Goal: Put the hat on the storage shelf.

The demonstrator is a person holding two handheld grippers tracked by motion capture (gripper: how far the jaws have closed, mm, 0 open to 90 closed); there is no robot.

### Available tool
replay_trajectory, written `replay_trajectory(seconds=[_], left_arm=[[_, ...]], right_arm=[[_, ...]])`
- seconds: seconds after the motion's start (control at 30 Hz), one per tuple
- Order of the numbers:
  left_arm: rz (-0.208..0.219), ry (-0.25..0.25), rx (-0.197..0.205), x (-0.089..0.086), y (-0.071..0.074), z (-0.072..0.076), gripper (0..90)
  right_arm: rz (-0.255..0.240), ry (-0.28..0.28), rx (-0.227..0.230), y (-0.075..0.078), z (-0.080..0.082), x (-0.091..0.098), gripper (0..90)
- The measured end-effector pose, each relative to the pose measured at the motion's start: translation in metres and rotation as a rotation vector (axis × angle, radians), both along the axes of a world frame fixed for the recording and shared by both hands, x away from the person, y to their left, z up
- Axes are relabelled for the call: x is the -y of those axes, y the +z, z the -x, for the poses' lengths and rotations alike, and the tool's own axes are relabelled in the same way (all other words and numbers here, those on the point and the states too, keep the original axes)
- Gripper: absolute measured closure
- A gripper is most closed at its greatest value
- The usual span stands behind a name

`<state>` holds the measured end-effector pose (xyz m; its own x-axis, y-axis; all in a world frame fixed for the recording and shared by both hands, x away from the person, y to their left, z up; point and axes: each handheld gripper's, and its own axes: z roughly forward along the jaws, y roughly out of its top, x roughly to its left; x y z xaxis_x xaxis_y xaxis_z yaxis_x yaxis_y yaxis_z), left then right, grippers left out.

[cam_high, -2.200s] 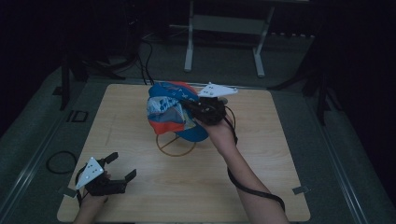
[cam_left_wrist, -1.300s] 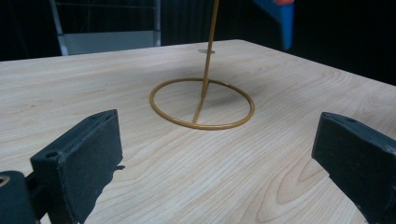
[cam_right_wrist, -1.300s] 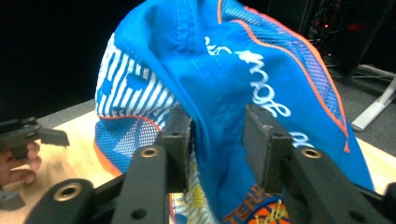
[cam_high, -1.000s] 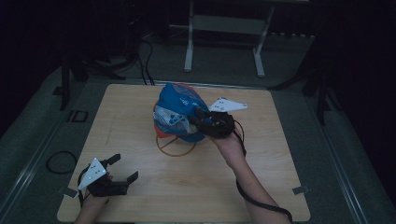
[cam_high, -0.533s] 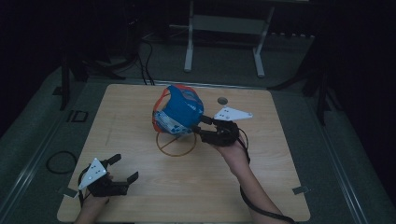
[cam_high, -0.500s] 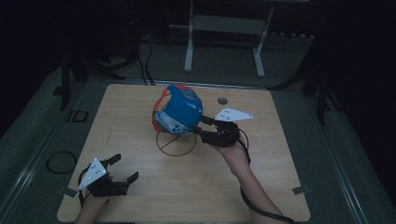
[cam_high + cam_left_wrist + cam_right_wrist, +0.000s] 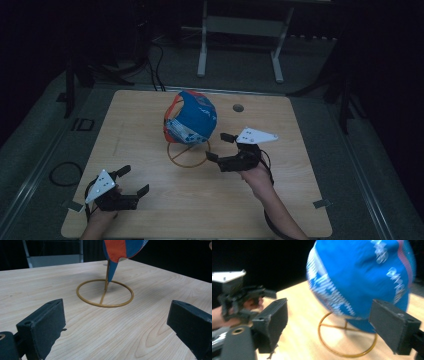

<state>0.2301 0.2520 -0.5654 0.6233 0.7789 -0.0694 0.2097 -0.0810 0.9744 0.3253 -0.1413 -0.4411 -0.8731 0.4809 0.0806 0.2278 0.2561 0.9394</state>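
With the cap [image 7: 190, 120] hung on its stand [image 7: 188, 152] at frame centre, I've just spread my right gripper [image 7: 221, 146] jaws empty; left gripper [image 7: 134, 180] gapes idle, lower left.

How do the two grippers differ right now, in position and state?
The right gripper sits just beside the cap on the stand, jaws aimed at it; the left gripper rests at the near table corner, well apart from the cap. Right jaws have just been opening, nothing between them. Both are open and empty.
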Motion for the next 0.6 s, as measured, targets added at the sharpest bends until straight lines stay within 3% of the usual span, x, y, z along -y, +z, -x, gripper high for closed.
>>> replay_trajectory(seconds=[0.2, 0.6], left_arm=[[0.000, -0.002, 0.003, -0.001, 0.000, 0.000, 2.2], [-0.004, -0.010, -0.001, 0.001, -0.001, 0.000, 2.2]], right_arm=[[0.010, 0.021, 0.002, -0.015, 0.002, 0.007, 13.1], [0.042, -0.005, -0.001, -0.046, 0.006, 0.026, 13.3]])
